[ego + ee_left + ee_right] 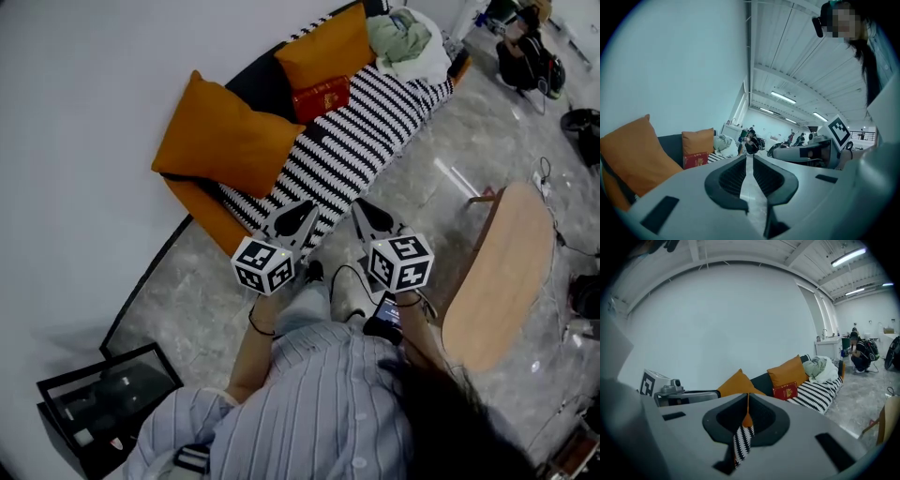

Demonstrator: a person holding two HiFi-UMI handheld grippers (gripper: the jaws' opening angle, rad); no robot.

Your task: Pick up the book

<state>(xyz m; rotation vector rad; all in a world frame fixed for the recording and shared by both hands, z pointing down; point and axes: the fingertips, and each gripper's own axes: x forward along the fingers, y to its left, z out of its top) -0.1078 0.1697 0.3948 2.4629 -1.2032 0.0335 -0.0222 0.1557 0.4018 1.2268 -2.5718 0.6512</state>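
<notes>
Head view: red book (321,98) leaned on orange cushion (326,47), well apart from left gripper (302,212) and right gripper (366,210), both closed, empty. Risk: unopened jaws could topple it.

shirt (309,412): pale stripes | wristband (260,329): black | left tool (302,213), right tool (366,213): grey

A closed red book (321,97) with a gold emblem on its cover stands tilted at the sofa's (356,141) back edge, leaning against an orange cushion (328,47).
</notes>
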